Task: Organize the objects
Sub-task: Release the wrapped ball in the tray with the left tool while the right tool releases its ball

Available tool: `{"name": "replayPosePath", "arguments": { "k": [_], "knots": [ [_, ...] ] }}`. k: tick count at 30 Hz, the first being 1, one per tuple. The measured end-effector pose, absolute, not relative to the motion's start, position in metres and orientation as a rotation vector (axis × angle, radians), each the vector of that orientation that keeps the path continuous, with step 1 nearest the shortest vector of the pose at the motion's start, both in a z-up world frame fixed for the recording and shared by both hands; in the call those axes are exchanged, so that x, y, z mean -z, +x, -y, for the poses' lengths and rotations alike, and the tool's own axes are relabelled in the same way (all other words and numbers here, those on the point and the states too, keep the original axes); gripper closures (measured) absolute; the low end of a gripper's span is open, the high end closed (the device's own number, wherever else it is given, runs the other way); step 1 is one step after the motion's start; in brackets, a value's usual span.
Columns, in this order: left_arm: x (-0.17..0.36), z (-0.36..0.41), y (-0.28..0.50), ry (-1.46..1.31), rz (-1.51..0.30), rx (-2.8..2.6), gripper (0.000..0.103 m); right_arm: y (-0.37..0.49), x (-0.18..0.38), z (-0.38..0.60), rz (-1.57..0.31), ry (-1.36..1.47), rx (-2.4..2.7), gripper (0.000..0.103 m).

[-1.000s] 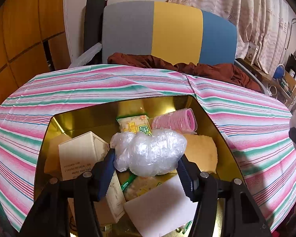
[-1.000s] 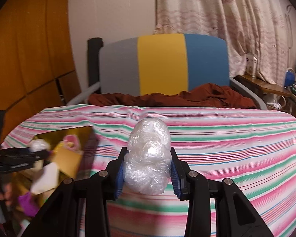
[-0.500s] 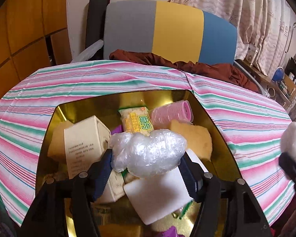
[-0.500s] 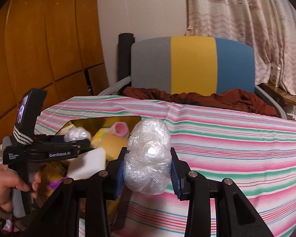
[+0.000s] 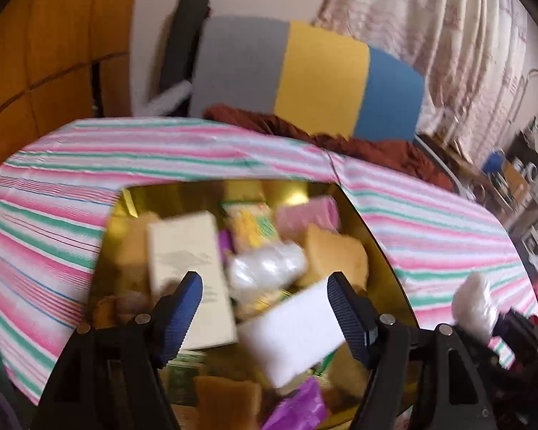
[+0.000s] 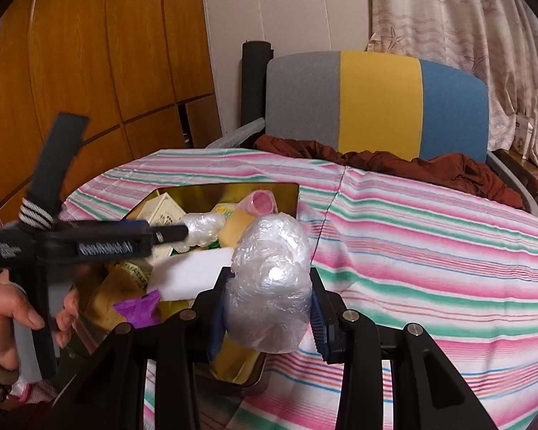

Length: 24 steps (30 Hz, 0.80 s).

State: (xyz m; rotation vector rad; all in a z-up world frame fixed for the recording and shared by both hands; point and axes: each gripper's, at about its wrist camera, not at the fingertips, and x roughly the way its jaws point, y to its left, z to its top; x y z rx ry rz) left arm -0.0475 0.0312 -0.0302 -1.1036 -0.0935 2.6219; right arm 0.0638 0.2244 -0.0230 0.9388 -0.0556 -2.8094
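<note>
- The gold tin is glossy metal; its inner walls mirror what lies inside.
- The wad of clear film between the right gripper's pads is crinkled, shiny plastic; a 2nd wad lies in the tin.
- The white block looks matt and smooth.
- The tan sponge is rough and porous.
- The tablecloth is striped woven cloth.
- The wall panels are satin wood.

Pink, green & white striped cloth covers the table. Behind it: chair w/ grey, yellow & blue panelled backrest, crumpled rust-brown fabric on its seat. Orange-brown wood panelling at left, pale patterned curtain at right, cluttered shelf far right.
</note>
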Motion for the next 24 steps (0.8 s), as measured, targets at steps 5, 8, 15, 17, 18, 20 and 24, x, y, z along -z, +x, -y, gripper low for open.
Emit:
{"name": "replayPosePath", "arguments": {
  "k": [5,8,15,17,18,20,24],
  "knots": [
    [0.014,0.002,-0.033,-1.023,0.141,-2.777,0.029,0.064,0.031,-0.209,0.012,1.008,2.723,0.063],
    [0.01,0.018,-0.027,-1.013,0.171,-2.82,0.029,0.063,0.039,-0.195,-0.02,1.049,2.672,0.063],
    [0.013,0.026,-0.007,-1.002,0.109,-2.872,0.029,0.053,0.054,-0.18,-0.025,1.157,2.625,0.063],
    [0.012,0.022,-0.006,-0.998,0.064,-2.88,0.029,0.047,0.059,-0.178,-0.016,1.201,2.615,0.063],
    [0.011,0.021,-0.007,-0.996,0.045,-2.89,0.029,0.044,0.061,-0.177,-0.012,1.22,2.61,0.063],
    [0.008,0.018,-0.006,-0.99,0.028,-2.911,0.029,0.037,0.065,-0.175,-0.012,1.263,2.601,0.063],
    [0.005,0.014,-0.004,-0.977,-0.007,-2.929,0.029,0.031,0.069,-0.172,0.003,1.31,2.595,0.061]
  ]
}}
